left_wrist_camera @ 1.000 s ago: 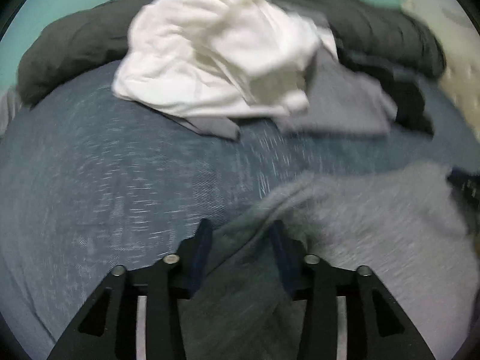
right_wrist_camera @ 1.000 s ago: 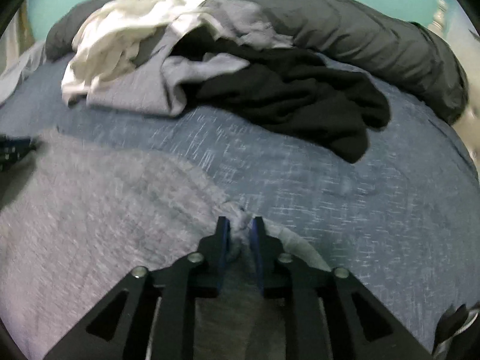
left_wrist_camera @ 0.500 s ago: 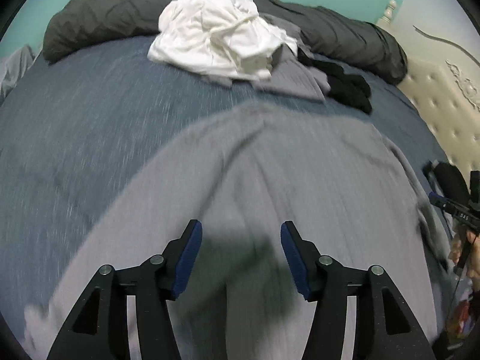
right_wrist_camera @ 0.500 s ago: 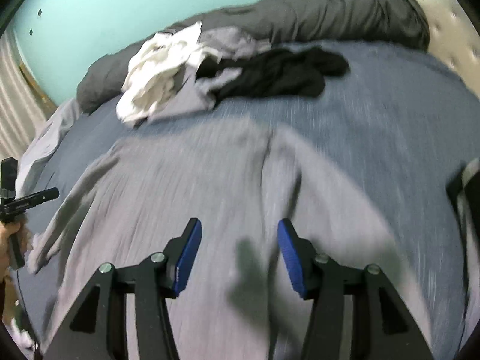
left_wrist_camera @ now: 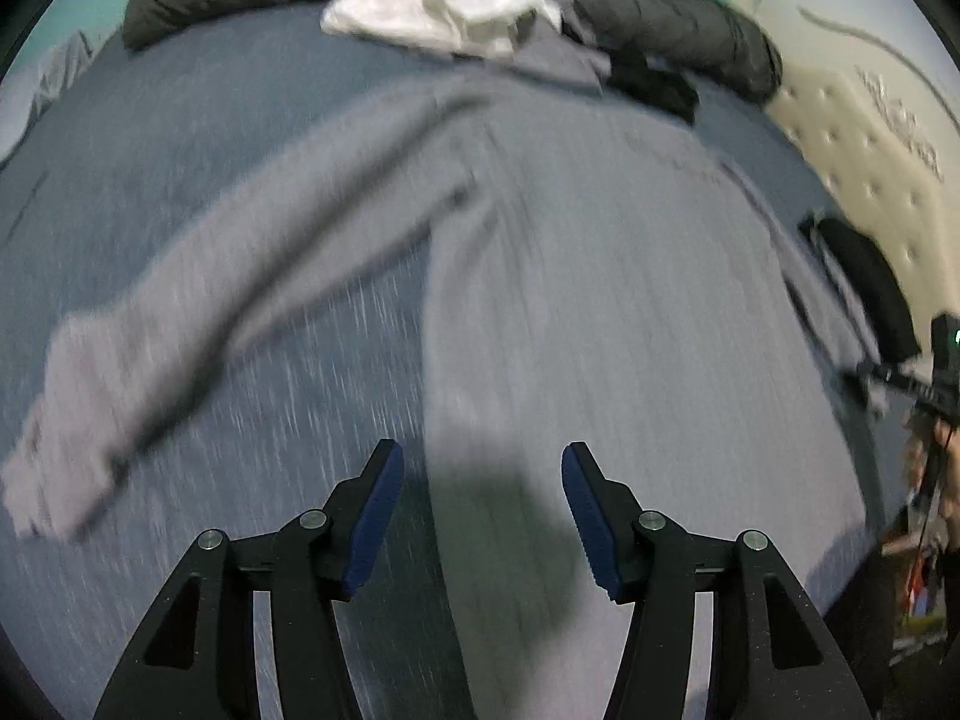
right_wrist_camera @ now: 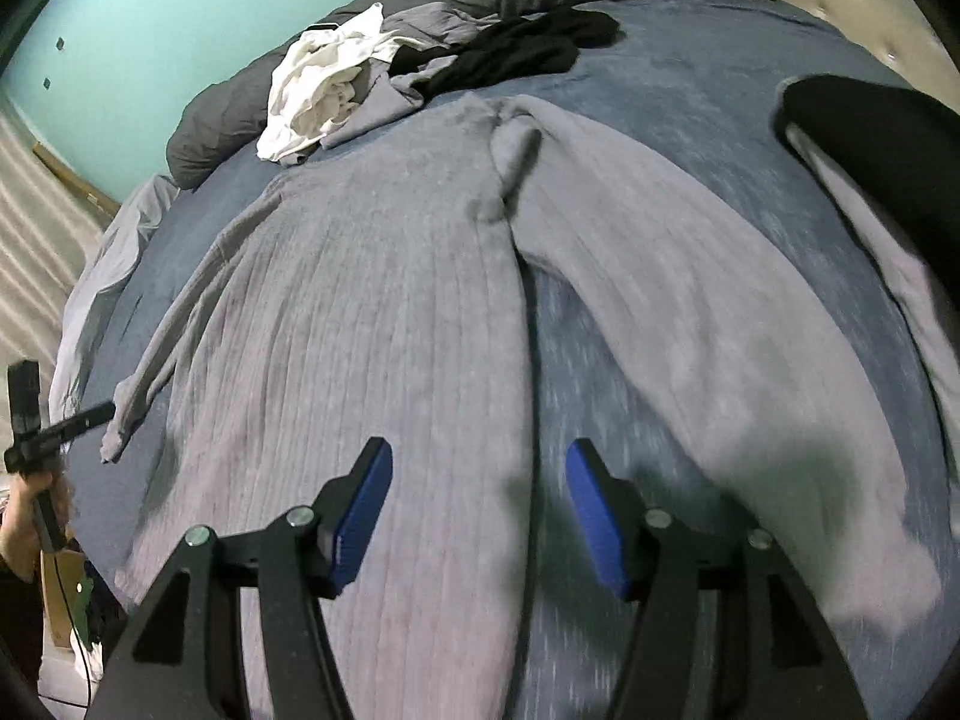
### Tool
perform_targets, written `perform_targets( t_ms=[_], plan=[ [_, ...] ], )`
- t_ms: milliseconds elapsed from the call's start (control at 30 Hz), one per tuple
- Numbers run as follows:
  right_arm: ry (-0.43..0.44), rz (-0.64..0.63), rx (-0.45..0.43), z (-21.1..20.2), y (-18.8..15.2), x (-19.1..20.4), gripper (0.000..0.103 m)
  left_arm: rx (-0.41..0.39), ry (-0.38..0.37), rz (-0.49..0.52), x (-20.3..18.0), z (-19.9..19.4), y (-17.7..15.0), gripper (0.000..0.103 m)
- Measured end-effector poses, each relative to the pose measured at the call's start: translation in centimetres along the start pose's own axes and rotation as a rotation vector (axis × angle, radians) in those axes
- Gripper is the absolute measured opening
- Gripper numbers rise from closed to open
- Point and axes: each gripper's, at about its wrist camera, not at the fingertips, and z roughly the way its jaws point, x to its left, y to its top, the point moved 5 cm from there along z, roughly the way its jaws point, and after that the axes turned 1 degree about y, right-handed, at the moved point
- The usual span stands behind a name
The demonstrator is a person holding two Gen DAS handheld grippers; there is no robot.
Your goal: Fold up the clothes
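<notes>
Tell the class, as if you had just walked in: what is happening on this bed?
A person holding a gripper in each hand is folding laundry. A grey long-sleeved top lies spread on the blue bed. The left gripper is open above it, empty; the right gripper is opening, nothing between its fingers. A pile of unfolded clothes waits at the far edge.

Your right tool (right_wrist_camera: 480, 510) hangs over the bed (right_wrist_camera: 690, 78), its blue pads apart and the jaws opening, nothing pinched between them. Below lies the grey ribbed garment (right_wrist_camera: 372, 312), spread flat on the blue cover, one sleeve (right_wrist_camera: 690, 300) running out to the right, a thinner one (right_wrist_camera: 174, 330) trailing left. Further back a heap: white clothing (right_wrist_camera: 312, 90), a black piece (right_wrist_camera: 510, 54), more grey under them. At the left edge, your left tool (right_wrist_camera: 42, 426) shows, gripped in your hand (right_wrist_camera: 30, 516).
</notes>
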Motion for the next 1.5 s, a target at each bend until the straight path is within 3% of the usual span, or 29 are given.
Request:
perform_targets(
  t_ms=[133,333,600,633,733,833,1200,1500],
  plan=[
    [-0.006,0.000,0.047,-0.7,-2.7,0.5,0.066,0.049,0.024,0.036,-0.8,0.7,-4.2,0.059],
    [-0.008,-0.007,0.124,-1.2,-7.1,1.6,0.066,0.107,0.030,-0.013,-0.2,1.3,-8.9,0.059],
    [-0.029,0.029,0.128,-2.6,-10.3,1.2,0.066,0.116,0.008,0.000,-0.8,1.0,-12.1,0.059],
    [-0.029,0.036,0.127,-2.7,-10.6,1.1,0.066,0.122,-0.013,-0.005,-0.9,1.2,-12.4,0.052],
    [-0.026,0.059,0.131,-2.8,-11.4,0.9,0.066,0.132,-0.037,0.002,-1.3,1.2,-13.1,0.020],
    [-0.028,0.075,0.134,-2.9,-12.1,0.6,0.066,0.100,-0.035,0.020,-1.6,0.4,-13.2,0.009],
    [-0.024,0.121,0.099,-5.0,-12.8,0.4,0.066,-0.015,-0.021,0.013,-1.5,-4.6,-12.9,0.006],
    [-0.009,0.158,0.111,-5.8,-13.6,0.5,0.066,-0.016,-0.036,-0.097,1.6,-3.7,-14.6,0.006]
  ],
)
